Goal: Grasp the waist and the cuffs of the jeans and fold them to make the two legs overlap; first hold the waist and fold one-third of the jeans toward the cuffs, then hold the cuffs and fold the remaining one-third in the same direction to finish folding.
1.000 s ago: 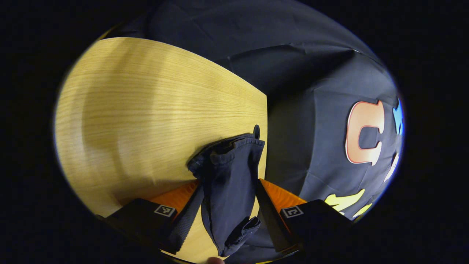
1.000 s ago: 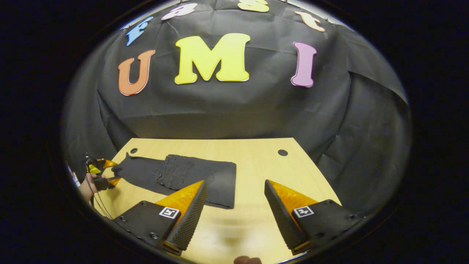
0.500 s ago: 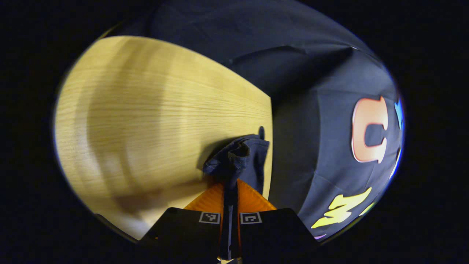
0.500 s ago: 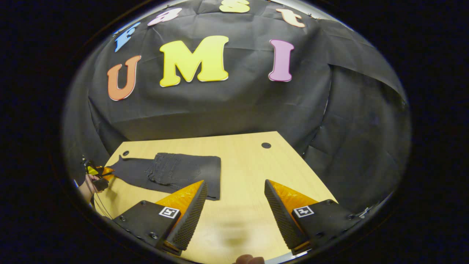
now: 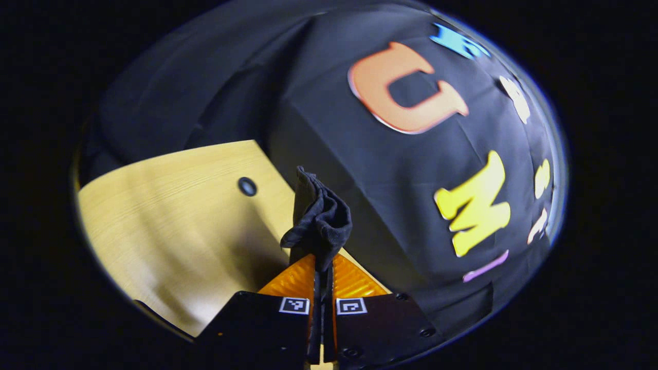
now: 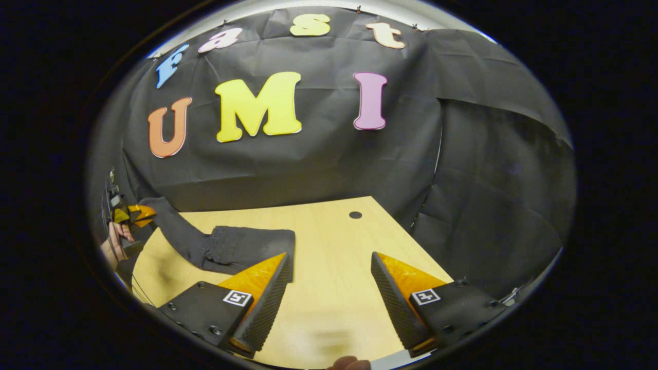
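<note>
Dark jeans (image 6: 241, 249) lie folded on the wooden table (image 6: 334, 267) in the right gripper view, their cuff end rising off the table toward the left. My left gripper (image 5: 323, 264) is shut on the cuffs (image 5: 318, 218), which bunch up above its fingertips in the left gripper view. The same left gripper (image 6: 134, 214) shows far left in the right gripper view, held by a hand (image 6: 114, 246), with the cloth lifted from the tabletop. My right gripper (image 6: 330, 267) hovers open over bare wood to the right of the jeans, holding nothing.
The table (image 5: 175, 216) has a small round hole (image 5: 247, 186) near its far corner, and another hole (image 6: 355, 215) shows in the right gripper view. Black cloth walls surround the table closely on its far and side edges.
My left gripper went from open around the cuffs to shut on them, then rose and swung, lifting the cuff end off the table. The right gripper stayed open, shifting only slightly.
</note>
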`<state>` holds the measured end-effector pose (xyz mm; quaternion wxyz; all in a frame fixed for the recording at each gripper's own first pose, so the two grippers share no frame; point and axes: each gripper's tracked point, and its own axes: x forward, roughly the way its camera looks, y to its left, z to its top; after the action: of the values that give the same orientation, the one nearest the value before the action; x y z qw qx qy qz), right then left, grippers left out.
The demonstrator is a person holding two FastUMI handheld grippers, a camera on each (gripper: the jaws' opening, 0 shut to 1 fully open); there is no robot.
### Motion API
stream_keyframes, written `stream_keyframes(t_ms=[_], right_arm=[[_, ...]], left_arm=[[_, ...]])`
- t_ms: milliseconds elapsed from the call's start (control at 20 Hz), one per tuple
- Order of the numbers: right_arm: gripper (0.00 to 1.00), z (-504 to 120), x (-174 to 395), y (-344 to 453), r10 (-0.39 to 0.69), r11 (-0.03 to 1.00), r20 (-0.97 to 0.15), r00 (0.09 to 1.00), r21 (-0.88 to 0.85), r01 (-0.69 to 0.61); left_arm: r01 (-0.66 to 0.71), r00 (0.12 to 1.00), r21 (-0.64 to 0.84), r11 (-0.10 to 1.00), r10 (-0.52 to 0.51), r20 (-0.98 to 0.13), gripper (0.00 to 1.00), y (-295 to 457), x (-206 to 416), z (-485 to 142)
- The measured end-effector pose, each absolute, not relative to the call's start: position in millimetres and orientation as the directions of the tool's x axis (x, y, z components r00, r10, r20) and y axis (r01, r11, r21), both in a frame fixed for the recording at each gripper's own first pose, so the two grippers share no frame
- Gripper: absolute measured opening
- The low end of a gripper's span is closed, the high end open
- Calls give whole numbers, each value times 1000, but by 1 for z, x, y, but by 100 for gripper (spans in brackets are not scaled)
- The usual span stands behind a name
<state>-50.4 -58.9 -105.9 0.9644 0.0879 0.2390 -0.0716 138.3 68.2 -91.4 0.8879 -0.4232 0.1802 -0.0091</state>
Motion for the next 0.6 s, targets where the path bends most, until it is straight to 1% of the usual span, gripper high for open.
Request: stream_keyframes(t_ms=[50, 100, 150, 250, 300, 400, 500, 550, 600], right_arm=[[96, -109, -57, -63, -97, 974, -477, 873, 137, 183], [93, -112, -64, -68, -101, 972, -475, 874, 141, 189], [96, -113, -70, -74, -110, 968, -474, 874, 148, 202], [96, -118, -82, -90, -135, 956, -479, 867, 166, 241], [93, -120, -88, -98, -148, 950, -483, 863, 174, 260], [93, -123, -101, -117, -186, 941, -492, 851, 159, 298], [93, -126, -115, -137, -224, 931, -506, 833, 142, 337], [93, -131, -118, -134, -242, 925, -516, 822, 135, 356], [96, -133, -124, -144, -257, 919, -523, 812, 127, 372]], left_arm=[[-88, 936, -714, 694, -187, -298, 5, 44, 141, -79], [-38, 936, -674, 738, -210, -283, 5, 22, 144, -68], [13, 933, -634, 773, -237, -270, 5, -3, 146, -61], [104, 918, -552, 828, -293, -267, 5, -53, 153, -60], [138, 912, -508, 850, -309, -270, 5, -77, 160, -66], [201, 899, -427, 881, -340, -277, 5, -124, 165, -81], [243, 889, -340, 908, -349, -298, 5, -165, 165, -110], [258, 884, -300, 918, -350, -311, 5, -181, 165, -121], [270, 877, -266, 925, -350, -328, 5, -190, 160, -133]])
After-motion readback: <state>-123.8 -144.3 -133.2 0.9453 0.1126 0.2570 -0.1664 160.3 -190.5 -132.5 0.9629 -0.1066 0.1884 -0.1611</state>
